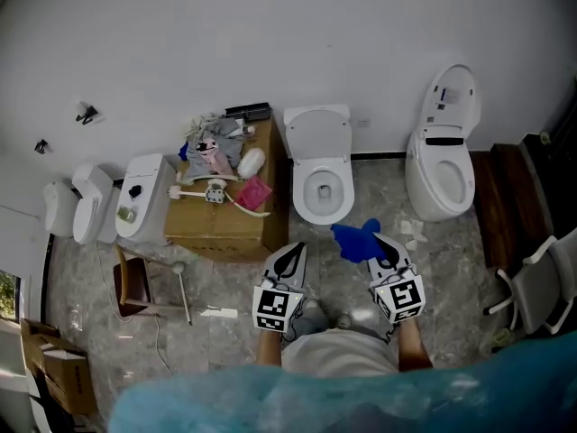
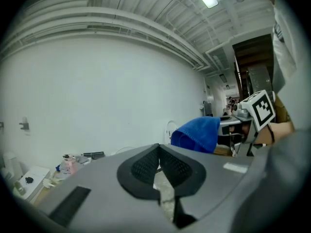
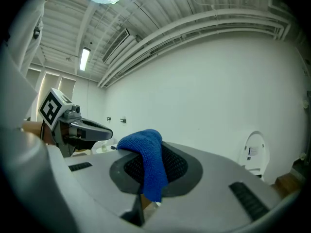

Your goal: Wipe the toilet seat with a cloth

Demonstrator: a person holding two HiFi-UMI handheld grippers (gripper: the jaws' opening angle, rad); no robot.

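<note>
A white toilet (image 1: 322,171) with its lid up and its seat (image 1: 324,188) down stands against the far wall, straight ahead of me. My right gripper (image 1: 386,247) (image 3: 148,171) is shut on a blue cloth (image 1: 358,240) (image 3: 148,154) that drapes over its jaws, held just in front of the bowl and to its right. The same cloth (image 2: 197,134) shows in the left gripper view. My left gripper (image 1: 289,262) (image 2: 159,166) is shut with nothing in it, near the bowl's front left.
A cardboard box (image 1: 224,215) left of the toilet carries cleaning items and a pink cloth (image 1: 253,192). A second toilet (image 1: 442,152) with a raised lid stands to the right. Urinals (image 1: 86,204) line the left; a plunger (image 1: 183,291) lies on the floor.
</note>
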